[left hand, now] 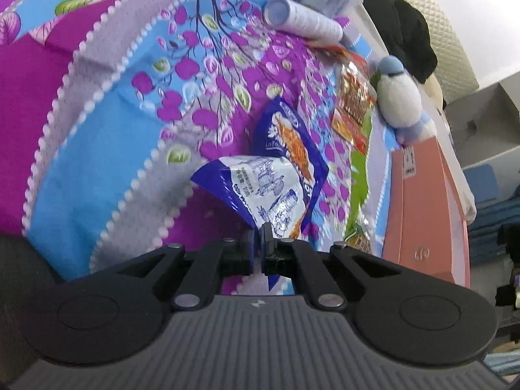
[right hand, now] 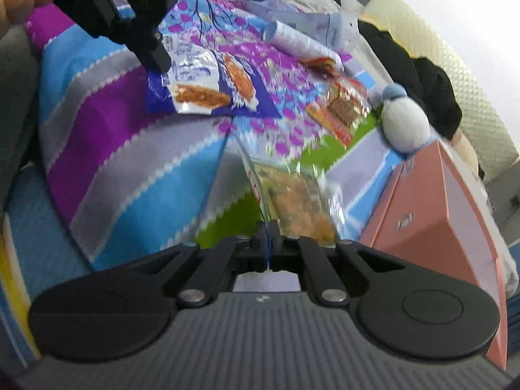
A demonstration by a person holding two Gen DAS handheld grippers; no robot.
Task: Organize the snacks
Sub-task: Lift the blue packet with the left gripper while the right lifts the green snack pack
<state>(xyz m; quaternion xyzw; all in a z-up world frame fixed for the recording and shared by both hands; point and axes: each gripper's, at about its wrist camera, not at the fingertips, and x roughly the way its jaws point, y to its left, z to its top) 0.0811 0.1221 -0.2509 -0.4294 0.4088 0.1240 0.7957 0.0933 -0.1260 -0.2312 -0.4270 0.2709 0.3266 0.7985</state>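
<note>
Pinching blue snack packet [left hand: 276,182], left gripper [left hand: 258,239]; right gripper [right hand: 268,232] clamped on clear snack bag [right hand: 292,201] above bedspread [right hand: 130,149].

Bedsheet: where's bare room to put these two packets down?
Free: the striped stretch of bedsheet left of the green-edged packet and below the blue packet. Crowded: right side, between the red packet, plush bird and pink box.

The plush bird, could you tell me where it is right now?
The plush bird sits right of centre in both wrist views, between the red snack packet and the pink box, on the floral bedspread.
</note>
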